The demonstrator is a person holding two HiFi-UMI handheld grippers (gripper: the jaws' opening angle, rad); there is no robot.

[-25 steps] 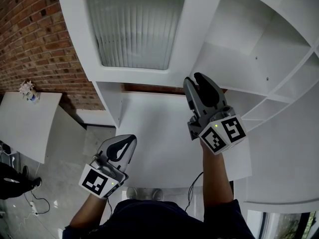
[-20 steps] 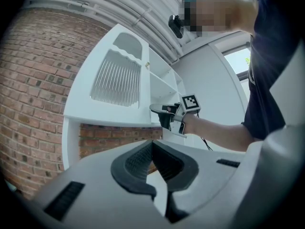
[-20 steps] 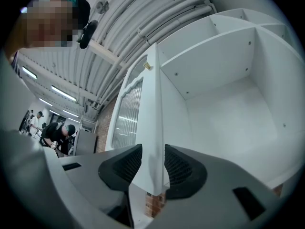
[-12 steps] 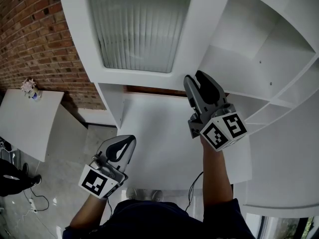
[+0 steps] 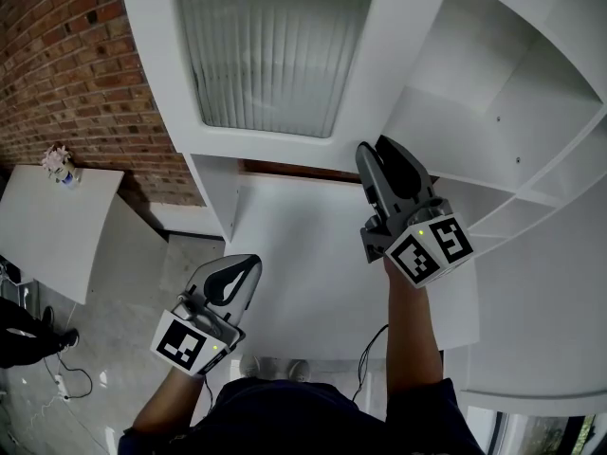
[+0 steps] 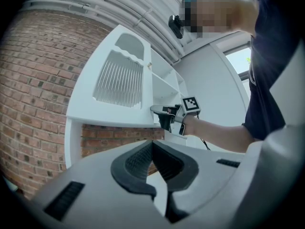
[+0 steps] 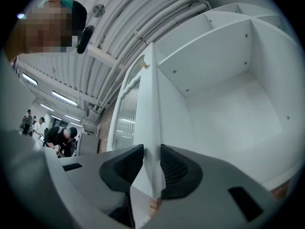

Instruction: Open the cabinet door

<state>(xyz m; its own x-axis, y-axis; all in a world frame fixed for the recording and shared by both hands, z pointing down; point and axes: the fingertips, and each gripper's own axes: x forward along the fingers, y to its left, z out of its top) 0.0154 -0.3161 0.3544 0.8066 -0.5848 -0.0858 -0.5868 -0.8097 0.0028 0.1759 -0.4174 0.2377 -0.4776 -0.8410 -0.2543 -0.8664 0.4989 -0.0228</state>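
Observation:
The white cabinet door has a ribbed glass panel and stands swung out from the open white cabinet. My right gripper is at the door's lower free corner. In the right gripper view the door's thin edge runs between the two dark pads of the right gripper; the jaws are closing and both pads lie against the edge. My left gripper hangs low at the left, shut and empty, away from the door. The left gripper view shows the tips of the left gripper together and the right gripper at the door.
A brick wall runs behind the door at the left. A white tabletop with a small object on it stands at the far left. The white lower cabinet top lies below both grippers. People stand far off in the right gripper view.
The door and my right gripper have shifted slightly right and down in the head view. The right gripper's fingers look a little closer together. The left gripper has not moved.

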